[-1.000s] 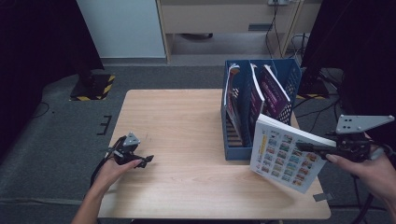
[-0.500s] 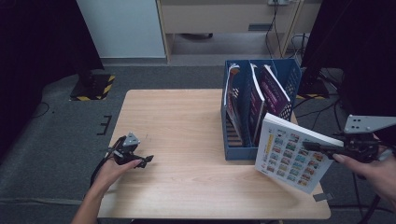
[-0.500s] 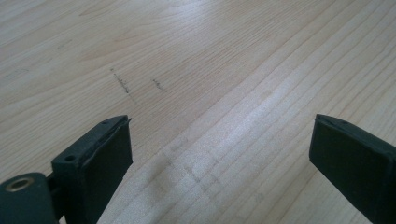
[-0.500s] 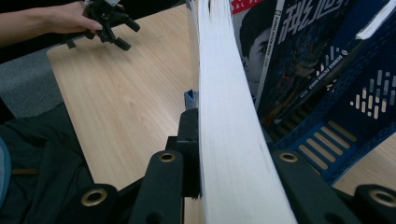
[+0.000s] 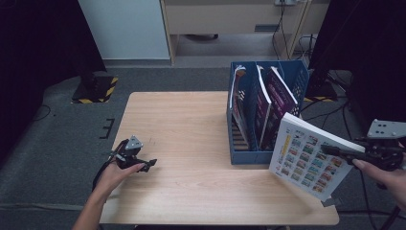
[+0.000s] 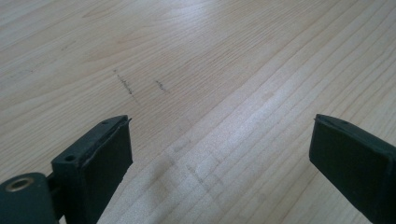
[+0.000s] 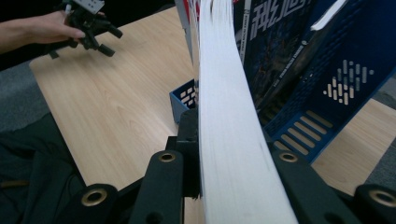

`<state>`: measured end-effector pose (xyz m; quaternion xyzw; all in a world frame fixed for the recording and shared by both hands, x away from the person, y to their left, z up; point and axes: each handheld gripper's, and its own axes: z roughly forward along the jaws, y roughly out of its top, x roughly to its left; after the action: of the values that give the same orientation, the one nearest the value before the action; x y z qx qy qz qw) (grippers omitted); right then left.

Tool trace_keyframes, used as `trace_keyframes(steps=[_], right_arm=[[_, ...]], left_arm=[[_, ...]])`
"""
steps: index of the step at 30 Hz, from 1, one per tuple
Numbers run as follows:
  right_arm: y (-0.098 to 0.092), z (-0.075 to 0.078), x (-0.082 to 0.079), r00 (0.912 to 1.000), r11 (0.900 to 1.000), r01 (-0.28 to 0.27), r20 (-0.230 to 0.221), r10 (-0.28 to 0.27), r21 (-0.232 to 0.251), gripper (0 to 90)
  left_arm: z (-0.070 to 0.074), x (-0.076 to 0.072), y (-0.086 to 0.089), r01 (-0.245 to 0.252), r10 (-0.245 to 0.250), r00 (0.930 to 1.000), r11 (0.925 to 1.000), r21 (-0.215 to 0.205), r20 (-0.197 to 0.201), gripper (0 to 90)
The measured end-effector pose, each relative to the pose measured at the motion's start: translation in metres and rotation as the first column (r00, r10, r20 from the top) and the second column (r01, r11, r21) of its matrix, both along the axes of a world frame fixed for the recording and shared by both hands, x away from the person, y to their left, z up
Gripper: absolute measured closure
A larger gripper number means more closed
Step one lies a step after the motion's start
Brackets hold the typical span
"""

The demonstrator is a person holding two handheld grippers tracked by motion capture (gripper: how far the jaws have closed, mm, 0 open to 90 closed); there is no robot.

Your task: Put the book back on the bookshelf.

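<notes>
A white book with a grid of small colourful pictures on its cover hangs tilted over the table's right front corner. My right gripper is shut on its right edge. In the right gripper view, the book's white page edge runs up between the two jaws of that gripper. A blue file rack just left of the book holds a dark purple magazine and other books. My left gripper rests on the table at the front left, open, with bare wood between its fingers.
The wooden table is bare between the left hand and the rack. Beyond it stand a light cabinet and cables on grey carpet. In the right gripper view the rack's slotted blue wall is close on the right.
My right gripper has carried the book a little to the right, away from the rack. The left hand and its gripper have stayed put.
</notes>
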<state>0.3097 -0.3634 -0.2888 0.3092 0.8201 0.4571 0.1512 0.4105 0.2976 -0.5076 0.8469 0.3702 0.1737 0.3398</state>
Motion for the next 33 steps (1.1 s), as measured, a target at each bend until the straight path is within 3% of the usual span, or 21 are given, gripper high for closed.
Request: trace_keyframes(steps=[14, 33], right_arm=[[-0.005, 0.014, -0.008, 0.9965, 0.996, 0.083, -0.009, -0.084, -0.018, 74.1], [-0.018, 0.018, -0.012, 0.9944, 0.994, 0.105, -0.013, -0.105, -0.02, 74.1]], left_arm=[[0.002, -0.002, -0.001, 0.004, -0.004, 0.9999, 1.0, -0.004, 0.012, 5.7], [0.003, -0.002, 0.0, 0.003, -0.003, 0.9999, 1.0, -0.006, 0.012, 5.7]])
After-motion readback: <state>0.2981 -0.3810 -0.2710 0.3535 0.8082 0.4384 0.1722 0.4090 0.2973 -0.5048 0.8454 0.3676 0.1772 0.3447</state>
